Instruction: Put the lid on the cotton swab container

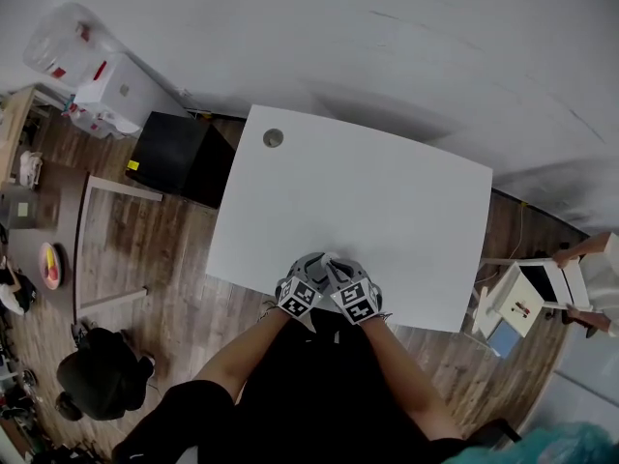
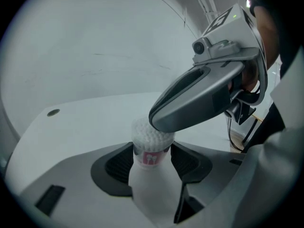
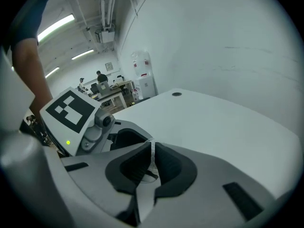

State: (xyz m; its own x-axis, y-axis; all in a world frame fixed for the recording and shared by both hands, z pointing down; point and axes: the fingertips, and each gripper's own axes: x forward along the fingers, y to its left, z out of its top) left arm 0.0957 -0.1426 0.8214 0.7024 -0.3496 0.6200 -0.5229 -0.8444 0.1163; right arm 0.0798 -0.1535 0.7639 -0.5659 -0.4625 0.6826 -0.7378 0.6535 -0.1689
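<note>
In the left gripper view a cotton swab container (image 2: 151,148) stands upright between the pads of my left gripper (image 2: 152,161), which is shut on its white body. Its top is uncovered, showing swab heads above a red label. My right gripper (image 2: 199,99) hangs just over that top, its tip touching the swabs. In the right gripper view my right gripper (image 3: 151,164) is shut on the thin white edge of the lid (image 3: 150,152), and the left gripper (image 3: 90,122) sits directly below and left of it. In the head view both grippers, left (image 1: 308,271) and right (image 1: 340,271), meet at the front edge of the white table (image 1: 387,191).
A round cable hole (image 1: 273,138) marks the table's far left corner. A black cabinet (image 1: 179,158) stands beside the table's left side, a wooden frame (image 1: 106,249) further left, and a small white stand (image 1: 527,298) to the right. Another person (image 1: 97,380) is at lower left.
</note>
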